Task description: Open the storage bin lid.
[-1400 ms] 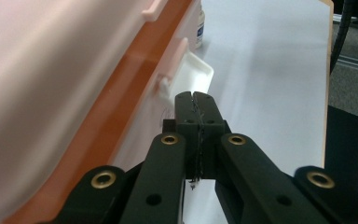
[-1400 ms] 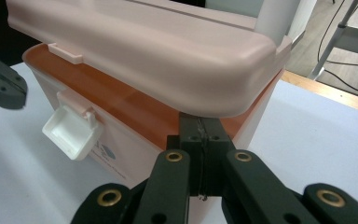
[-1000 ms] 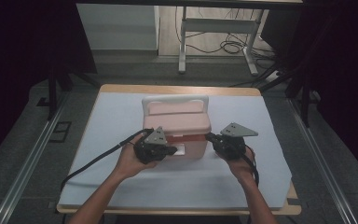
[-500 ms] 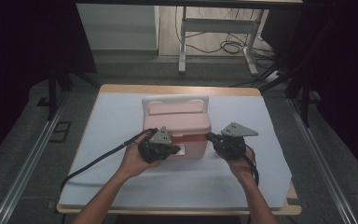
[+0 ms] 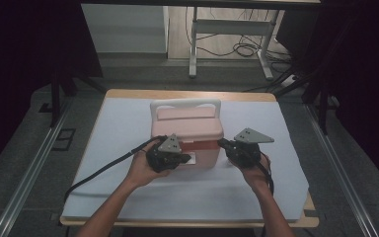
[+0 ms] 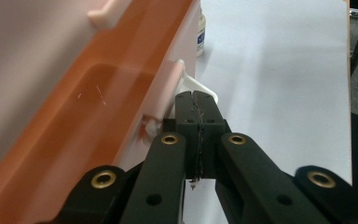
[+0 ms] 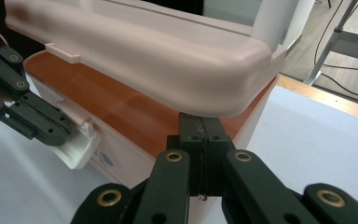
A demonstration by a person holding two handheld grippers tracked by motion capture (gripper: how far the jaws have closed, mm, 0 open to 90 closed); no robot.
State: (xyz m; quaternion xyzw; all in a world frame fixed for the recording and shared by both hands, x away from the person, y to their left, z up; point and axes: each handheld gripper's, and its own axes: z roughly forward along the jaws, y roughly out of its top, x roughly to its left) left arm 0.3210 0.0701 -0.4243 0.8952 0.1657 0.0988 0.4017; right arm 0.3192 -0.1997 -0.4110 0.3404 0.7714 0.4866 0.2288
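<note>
On the white-covered counter, near its middle, sits a pink hard-plastic cooler box with a paler pink lid and a white carrying handle swung over the top. At its near front wall the left gripper has its jaws pressed together, tips resting at the white plastic front latch, with nothing pinched between them as far as the left gripper view shows. The right gripper is likewise pressed together, its tips tucked just under the lid's rounded corner at the box's right end.

Judging by its look, the box is stiff, smooth and fairly slippery, probably light if empty, and unlikely to give under pressure. The glossy walls offer little purchase; better holds are the latch tab, the overhanging lid rim, or the handle. Prying the lid with one gripper could slide the whole box across the cloth, so the other should brace it.
</note>
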